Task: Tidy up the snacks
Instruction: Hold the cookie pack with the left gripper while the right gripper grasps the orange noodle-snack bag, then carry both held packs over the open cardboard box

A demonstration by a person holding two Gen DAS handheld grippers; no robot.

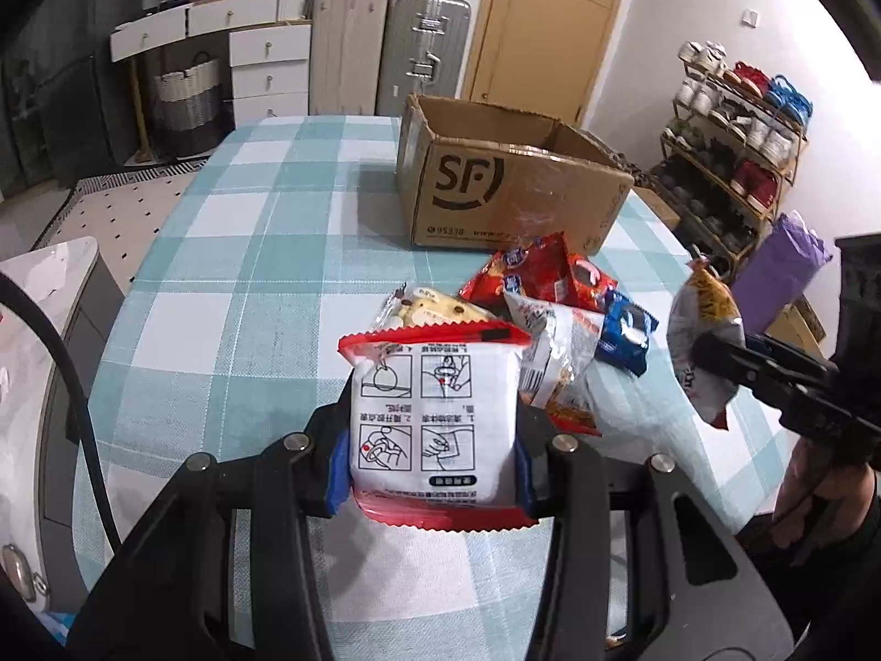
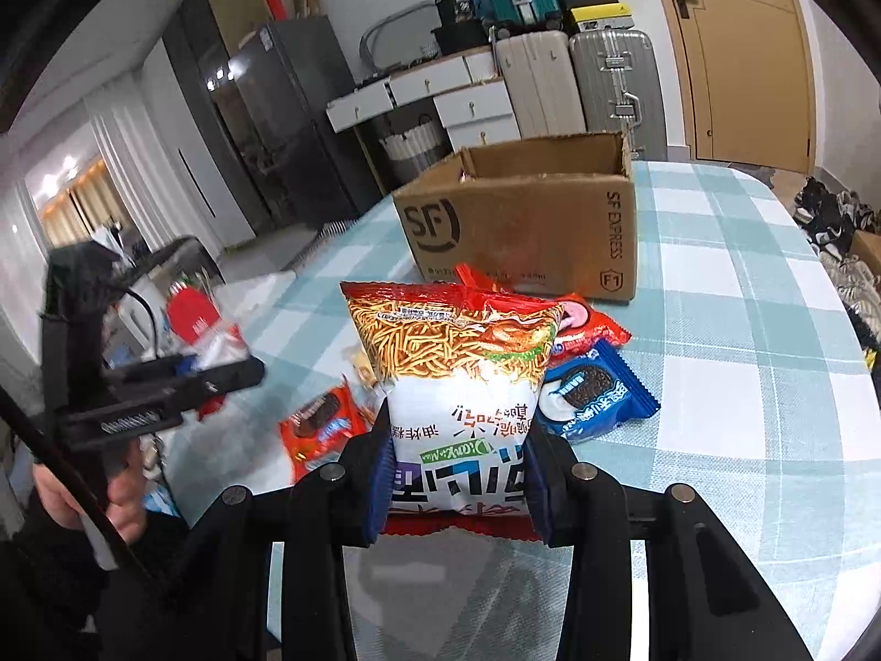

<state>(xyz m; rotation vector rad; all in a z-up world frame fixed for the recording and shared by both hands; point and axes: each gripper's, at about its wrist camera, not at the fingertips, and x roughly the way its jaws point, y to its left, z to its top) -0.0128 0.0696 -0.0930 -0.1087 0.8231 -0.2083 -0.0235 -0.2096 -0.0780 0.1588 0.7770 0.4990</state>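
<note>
My left gripper (image 1: 432,473) is shut on a white snack packet with red edges and printed diagrams (image 1: 435,413), held above the table. My right gripper (image 2: 460,482) is shut on a noodle snack bag (image 2: 457,369), also held up; it shows at the right of the left wrist view (image 1: 705,341). An open SF cardboard box (image 1: 512,187) (image 2: 523,226) stands beyond. Loose snacks lie in front of it: red packets (image 1: 545,270) (image 2: 583,325), a blue Oreo packet (image 1: 627,336) (image 2: 594,391), a yellow packet (image 1: 435,311) and a red-orange packet (image 2: 319,429).
The table has a blue-and-white checked cloth (image 1: 248,286) (image 2: 743,330). A shoe rack (image 1: 738,137) and a purple bag (image 1: 782,270) stand right of the table. Suitcases (image 1: 385,38), white drawers (image 1: 264,66) and a door (image 1: 550,16) are behind.
</note>
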